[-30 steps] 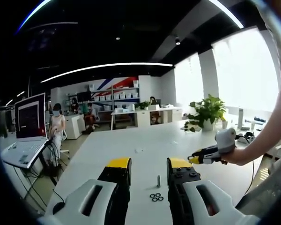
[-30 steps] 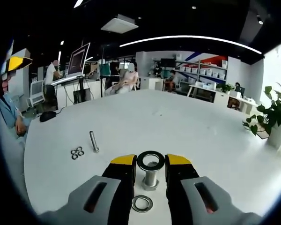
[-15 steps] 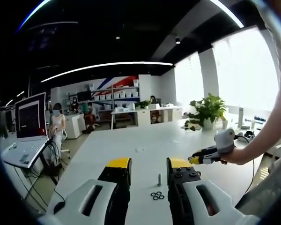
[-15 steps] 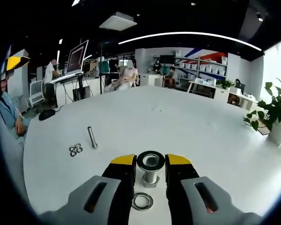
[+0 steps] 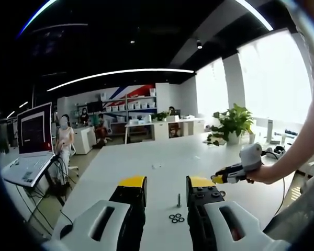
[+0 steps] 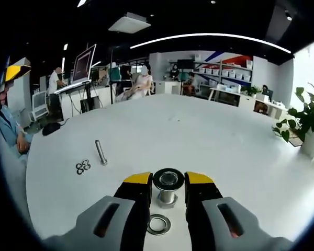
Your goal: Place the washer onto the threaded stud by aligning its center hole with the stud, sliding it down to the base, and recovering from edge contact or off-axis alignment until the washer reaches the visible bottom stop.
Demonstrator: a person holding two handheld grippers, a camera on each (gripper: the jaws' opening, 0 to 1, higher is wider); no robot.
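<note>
Right hand-held gripper [image 6: 167,180] clamped on washer [image 6: 168,179] atop stud [image 6: 167,196]; left hand-held gripper [image 5: 166,184] apart; off-axis tilt risks thread snag.

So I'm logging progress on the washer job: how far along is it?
Done: the right hand-held gripper is shut on a washer and holds it over the top of a threaded stud. In hand: lining the hole up with the stud. Left: sliding it down to the base. Another washer lies flat on the table before the stud.
</note>
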